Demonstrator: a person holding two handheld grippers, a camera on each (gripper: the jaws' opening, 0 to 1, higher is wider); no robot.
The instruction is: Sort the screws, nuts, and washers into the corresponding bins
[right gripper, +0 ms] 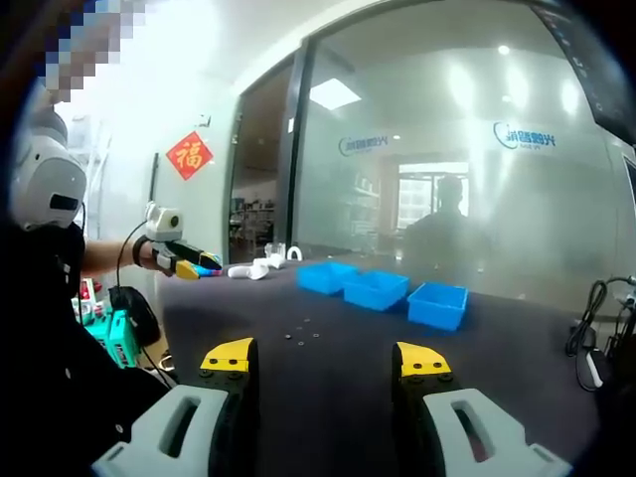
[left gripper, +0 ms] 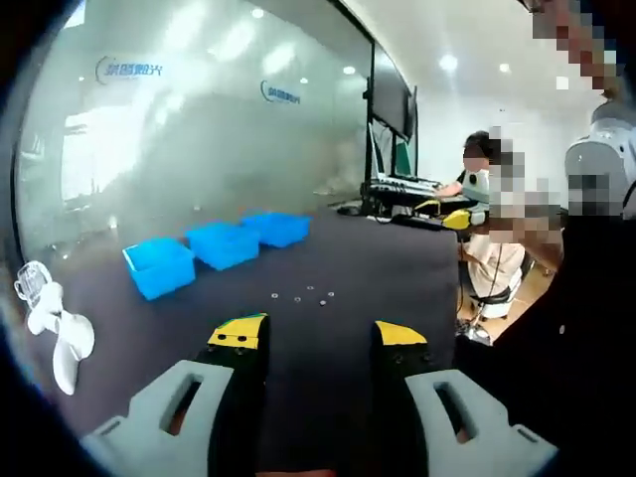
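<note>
1. Nearest the cameras, the left tool [left gripper: 316,338] with its yellow-tipped black jaws is held above the dark matte surface [left gripper: 378,268], jaws apart and nothing between them; the right tool [right gripper: 328,360] is seen in the same condition in the right gripper view, parted and empty.
2. Beyond the jaws, a loose scatter of small metal screws, nuts and washers [left gripper: 303,295] lies on the surface, well short of the bins; in the right gripper view the same scatter [right gripper: 302,331] is seen just ahead of the tool.
3. These pieces are judged to be light, rigid and smooth, flat-lying and apt to slip or skid when pinched. Each is best taken singly by its edges or across its shank, with the jaw tips brought down close to the surface.
4. Farther off, three open blue plastic rectangular bins [left gripper: 221,244] are set in a row, close beside one another; they are also seen in the right gripper view [right gripper: 376,289]. What lies inside them cannot be told.
5. Farthest away, a frosted glass wall [left gripper: 199,129] bounds the surface.
</note>
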